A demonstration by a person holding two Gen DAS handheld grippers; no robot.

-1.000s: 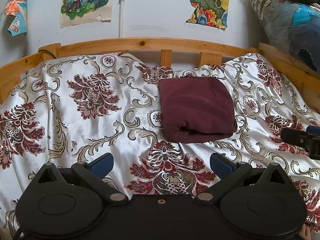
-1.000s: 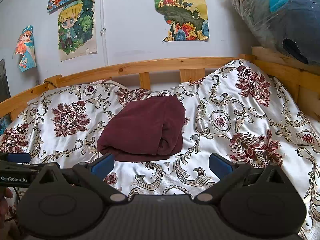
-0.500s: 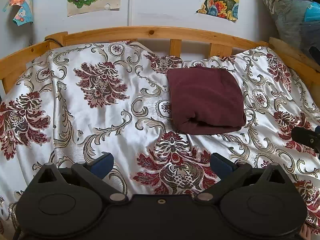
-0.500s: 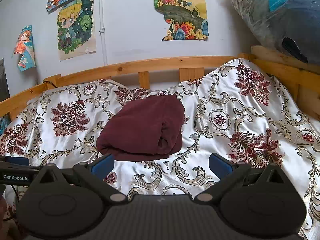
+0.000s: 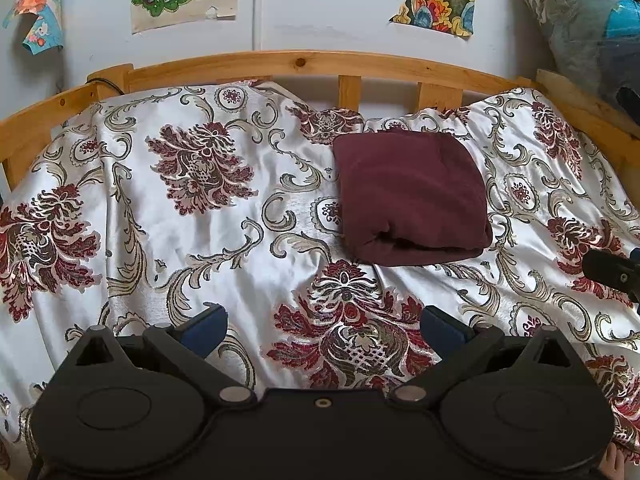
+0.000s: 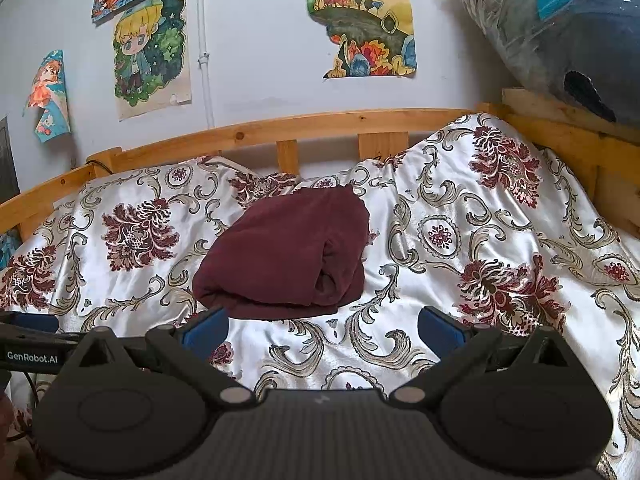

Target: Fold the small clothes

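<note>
A dark maroon garment (image 5: 410,196) lies folded into a compact rectangle on the floral satin bedspread (image 5: 208,248), toward the headboard. It also shows in the right wrist view (image 6: 288,252). My left gripper (image 5: 324,330) is open and empty, held back from the garment above the bedspread. My right gripper (image 6: 322,330) is open and empty, just short of the garment's near edge. The right gripper's tip shows at the right edge of the left wrist view (image 5: 612,272). The left gripper's body shows at the left edge of the right wrist view (image 6: 32,344).
A wooden headboard rail (image 5: 304,64) runs behind the bed, with a side rail (image 6: 568,140) on the right. A plastic-wrapped bundle (image 6: 560,28) sits above the right rail. Posters (image 6: 152,48) hang on the white wall.
The left gripper has tilted downward and shifted left, so the garment sits higher and further right in its view. The right gripper has barely moved. Both stay open.
</note>
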